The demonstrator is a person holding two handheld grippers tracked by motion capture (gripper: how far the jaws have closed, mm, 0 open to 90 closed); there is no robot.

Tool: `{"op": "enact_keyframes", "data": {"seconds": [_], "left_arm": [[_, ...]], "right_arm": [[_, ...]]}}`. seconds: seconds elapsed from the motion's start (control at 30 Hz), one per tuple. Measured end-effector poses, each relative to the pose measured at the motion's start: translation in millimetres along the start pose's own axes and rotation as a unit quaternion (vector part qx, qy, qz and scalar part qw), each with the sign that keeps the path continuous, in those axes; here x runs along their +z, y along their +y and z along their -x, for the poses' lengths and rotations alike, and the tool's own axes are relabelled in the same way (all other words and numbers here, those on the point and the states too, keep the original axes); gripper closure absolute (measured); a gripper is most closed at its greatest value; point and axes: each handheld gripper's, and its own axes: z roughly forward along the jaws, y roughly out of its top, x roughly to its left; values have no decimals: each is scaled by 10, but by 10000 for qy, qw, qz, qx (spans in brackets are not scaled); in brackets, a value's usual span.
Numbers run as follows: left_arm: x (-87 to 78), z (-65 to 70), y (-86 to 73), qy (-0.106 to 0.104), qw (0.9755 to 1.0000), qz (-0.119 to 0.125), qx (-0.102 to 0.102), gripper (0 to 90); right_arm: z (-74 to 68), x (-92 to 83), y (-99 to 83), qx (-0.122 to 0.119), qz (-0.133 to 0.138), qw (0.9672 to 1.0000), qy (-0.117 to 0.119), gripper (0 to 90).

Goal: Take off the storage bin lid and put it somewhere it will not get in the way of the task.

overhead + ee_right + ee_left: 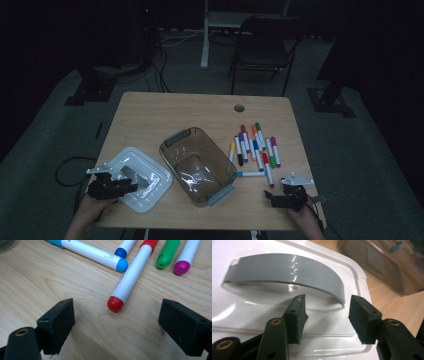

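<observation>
High view first: we see a light wooden bench (pixel 150 112) with rounded corners and a round cable hole (pixel 239 108) near its far edge, standing on dull grey-green carpet (pixel 50 135) in a dark room. Beyond it a black folding chair (pixel 262 42) and a pale desk leg (pixel 204 35) stand on the floor, with cables (pixel 162 70) trailing between dark stands.

On the bench, the white lid (pixel 137 177) with its grey handle (pixel 131 172) lies flat at the near left, just beside a clear smoky bin (pixel 197 165) that sits open at the middle. To the right of the bin a loose group of markers (pixel 255 147) lies on the wood, and a red-capped marker (pixel 268 172) lies nearest the right tongs.

We hold the left tongs (pixel 112 186) over the near edge of the lid. In the left gripper view the left tongs (pixel 325 312) stand partly apart with nothing between the pads; they sit just in front of the grey handle (pixel 287 270) without touching it, above the glossy white lid (pixel 249 312).

We hold the right tongs (pixel 285 196) at the near right corner of the bench. In the right gripper view the right tongs (pixel 116 322) stand wide and empty over bare wood grain, and the red-capped marker (pixel 130 280) points its rounded end toward the gap, apart from both pads.
</observation>
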Motion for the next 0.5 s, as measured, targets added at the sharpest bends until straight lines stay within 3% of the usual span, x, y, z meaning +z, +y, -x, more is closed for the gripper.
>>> {"op": "enact_keyframes", "data": {"seconds": [0.07, 0.2, 0.27, 0.33, 0.37, 0.4, 0.5], "left_arm": [[-31, -7, -10, 29, 10000, 58, -63, 371], [-99, -39, -31, 312, 9993, 164, -128, 182], [-133, -45, -44, 471, 9987, 206, -74, 177], [-157, -45, -61, 638, 9976, 271, -20, 114], [-157, -45, -61, 638, 9976, 271, -20, 111], [-181, -32, -81, 873, 9955, 375, 38, 110], [-201, -25, -103, 1244, 9915, 393, 15, 50]], "right_arm": [[-1, 0, 0, -11, -1, 10000, 2, 132], [-3, -1, 0, -27, 1, 10000, 6, 132], [-19, -4, -4, -111, -5, 9999, 97, 128], [-22, -4, -5, -106, -4, 9999, 96, 127], [-22, -4, -5, -106, -4, 9999, 96, 127], [-22, -4, -5, -112, -9, 9999, 108, 126], [-25, -7, -7, -135, -13, 9998, 118, 126]]}}
